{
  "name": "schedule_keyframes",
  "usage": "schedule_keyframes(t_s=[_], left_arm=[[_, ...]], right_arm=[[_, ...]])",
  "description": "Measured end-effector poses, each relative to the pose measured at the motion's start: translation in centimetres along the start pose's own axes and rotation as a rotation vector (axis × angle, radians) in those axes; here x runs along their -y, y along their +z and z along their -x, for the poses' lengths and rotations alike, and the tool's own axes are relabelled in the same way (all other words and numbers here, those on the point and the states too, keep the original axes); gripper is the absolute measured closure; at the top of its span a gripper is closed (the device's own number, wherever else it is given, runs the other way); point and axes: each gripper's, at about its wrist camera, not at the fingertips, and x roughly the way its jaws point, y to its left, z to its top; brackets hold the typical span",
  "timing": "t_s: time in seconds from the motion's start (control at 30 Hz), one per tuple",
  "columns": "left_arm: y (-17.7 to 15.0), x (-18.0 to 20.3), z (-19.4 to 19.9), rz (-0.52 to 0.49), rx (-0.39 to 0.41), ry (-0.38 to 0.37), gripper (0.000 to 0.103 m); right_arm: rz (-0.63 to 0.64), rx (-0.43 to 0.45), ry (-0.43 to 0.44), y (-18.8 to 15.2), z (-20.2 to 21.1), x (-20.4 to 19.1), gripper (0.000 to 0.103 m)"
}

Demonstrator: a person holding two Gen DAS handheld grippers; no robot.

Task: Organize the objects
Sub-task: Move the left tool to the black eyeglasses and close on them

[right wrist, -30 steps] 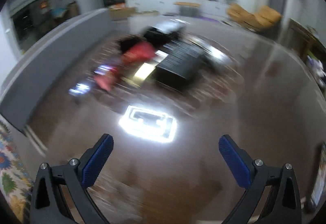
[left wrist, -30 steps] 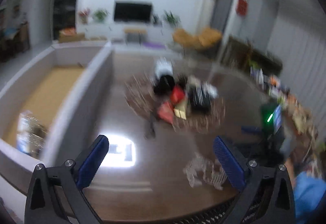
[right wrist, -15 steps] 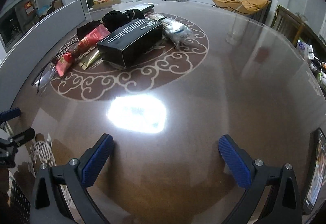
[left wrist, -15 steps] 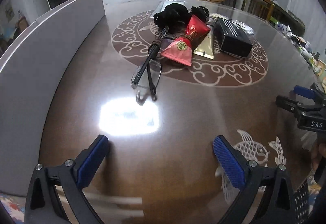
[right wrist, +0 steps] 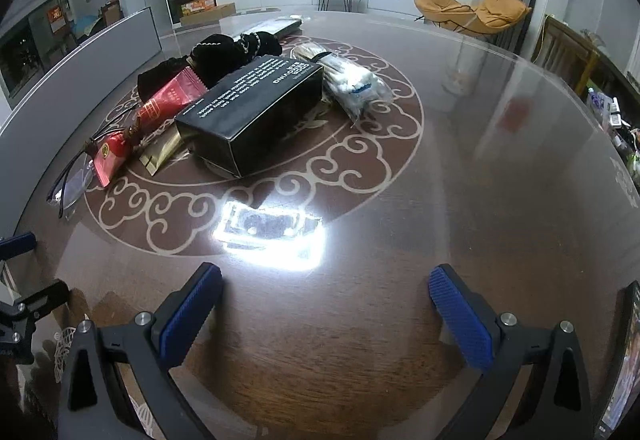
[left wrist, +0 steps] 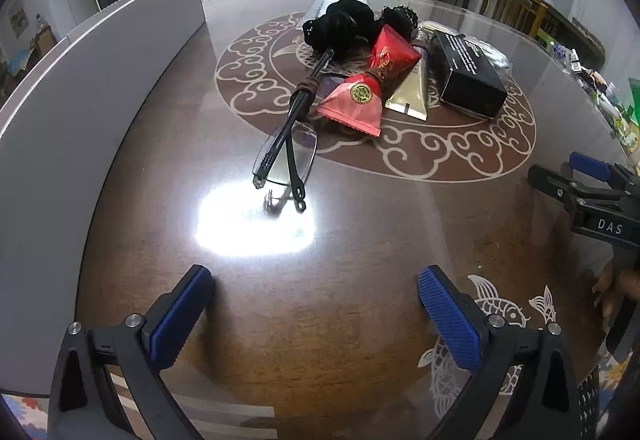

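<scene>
A heap of objects lies at the middle of a round brown table (left wrist: 360,240). Folded glasses (left wrist: 286,156) lie nearest my left gripper (left wrist: 314,304), which is open and holds nothing. Behind them sit a red tied packet (left wrist: 370,88), a gold tube (left wrist: 412,92), a black box (left wrist: 468,74) and black pouches (left wrist: 344,24). In the right wrist view the black box (right wrist: 256,112) lies ahead, with a clear bag of white items (right wrist: 352,84) to its right and the red packet (right wrist: 152,112) to its left. My right gripper (right wrist: 324,304) is open over bare table.
A grey panel (left wrist: 80,80) stands along the table's left side. The right gripper's body (left wrist: 592,200) shows at the right edge of the left wrist view. Small bottles and clutter (left wrist: 600,88) line the far right rim. A dark screen (right wrist: 620,360) lies at the right edge.
Both grippers swung down from a blurred room view to a steady look at the table. Since half a second ago, the right wrist view has moved closer to the heap.
</scene>
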Motion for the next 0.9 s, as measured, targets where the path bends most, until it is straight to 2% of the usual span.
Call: schedule_keyframes(t_s=[0.4, 0.63, 0.83, 0.9], left_arm=[[-0.9, 0.0, 0.3, 0.000, 0.057, 0.003, 0.000], [-0.8, 0.0, 0.3, -0.009, 0.054, -0.003, 0.000], [1.3, -0.1, -0.5, -0.074, -0.009, -0.043, 0.000], [2.4, -0.5, 0.2, -0.084, 0.024, -0.050, 0.000]], right_arm=[[-0.004, 0.008, -0.001, -0.1, 0.1, -0.1, 0.000], [-0.004, 0.008, -0.001, -0.1, 0.1, -0.1, 0.000], [-0.004, 0.008, -0.001, -0.1, 0.0, -0.1, 0.000], [-0.004, 0.008, -0.001, -0.1, 0.0, -0.1, 0.000]])
